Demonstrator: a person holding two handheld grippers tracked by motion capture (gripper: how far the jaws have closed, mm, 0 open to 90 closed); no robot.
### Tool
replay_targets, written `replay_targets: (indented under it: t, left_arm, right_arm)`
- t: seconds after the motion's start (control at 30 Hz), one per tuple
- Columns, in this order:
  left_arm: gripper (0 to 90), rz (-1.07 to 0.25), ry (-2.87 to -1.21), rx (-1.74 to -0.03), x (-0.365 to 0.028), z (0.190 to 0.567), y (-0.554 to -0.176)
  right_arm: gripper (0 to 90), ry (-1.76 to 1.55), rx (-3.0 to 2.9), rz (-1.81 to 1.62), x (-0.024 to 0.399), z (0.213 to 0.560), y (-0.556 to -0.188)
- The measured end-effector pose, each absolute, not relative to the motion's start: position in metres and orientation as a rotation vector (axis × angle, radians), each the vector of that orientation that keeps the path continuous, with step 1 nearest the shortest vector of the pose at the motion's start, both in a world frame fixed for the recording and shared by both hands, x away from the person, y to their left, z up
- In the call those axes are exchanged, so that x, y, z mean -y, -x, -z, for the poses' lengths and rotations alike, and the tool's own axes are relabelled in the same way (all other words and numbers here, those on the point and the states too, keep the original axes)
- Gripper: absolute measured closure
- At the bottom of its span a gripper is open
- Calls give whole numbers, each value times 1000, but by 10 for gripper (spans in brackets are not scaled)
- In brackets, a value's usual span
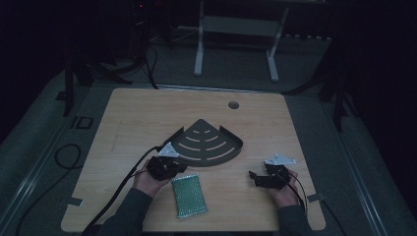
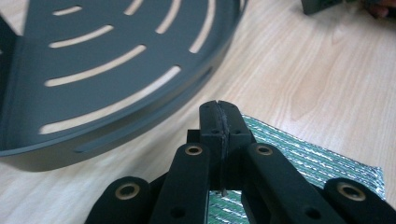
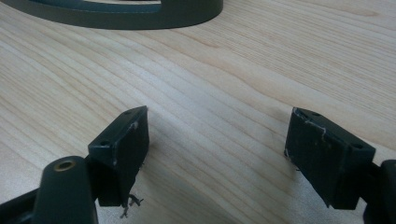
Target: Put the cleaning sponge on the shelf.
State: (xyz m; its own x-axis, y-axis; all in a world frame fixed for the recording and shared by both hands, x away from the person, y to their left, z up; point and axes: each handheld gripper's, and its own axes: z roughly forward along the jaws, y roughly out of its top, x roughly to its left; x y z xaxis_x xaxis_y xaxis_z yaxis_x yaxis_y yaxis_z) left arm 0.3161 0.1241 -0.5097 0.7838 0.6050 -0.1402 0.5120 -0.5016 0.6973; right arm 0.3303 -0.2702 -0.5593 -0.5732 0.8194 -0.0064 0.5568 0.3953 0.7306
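A dark grey fan-shaped slotted tray (image 1: 233, 150) lies at the middle of the wooden table. In front of it lies a green glittery scouring pad (image 1: 189, 196). My left gripper (image 1: 178, 169) hovers between the two, at the tray's near left edge. In the left gripper view its jaws (image 2: 219, 108) are pressed flat together with nothing between them, the pad (image 2: 308, 156) just beneath and the tray's rim (image 2: 116, 136) to the left. My right gripper (image 1: 254, 178) rests low at the front right. Its jaws (image 3: 217, 128) stand wide apart over bare wood.
The tray's curved rim (image 3: 140, 17) is at the top of the right gripper view. A round cable hole (image 1: 233, 104) sits near the table's far edge. Black cables trail off the front left. A white frame (image 1: 236, 29) stands on the floor beyond the table.
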Motion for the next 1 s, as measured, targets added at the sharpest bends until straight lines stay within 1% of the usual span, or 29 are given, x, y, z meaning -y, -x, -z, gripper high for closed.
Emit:
replay_targets:
  t: [0.23,0.47,0.77,1.0]
  left_arm:
    - [900,-113,-2264,-800,-111,521,-311]
    - [900,-78,-2282,-777,-104,526,-305]
    - [900,-78,-2317,-789,-102,530,-305]
    - [900,-106,-2324,-810,-110,530,-304]
  right_arm:
    - [209,-1189,-2293,-990,270,559,-330]
    - [210,-1190,-2293,-990,270,559,-330]
    - [210,-1189,-2293,-990,270,559,-330]
    - [210,-1189,-2293,-991,270,559,-330]
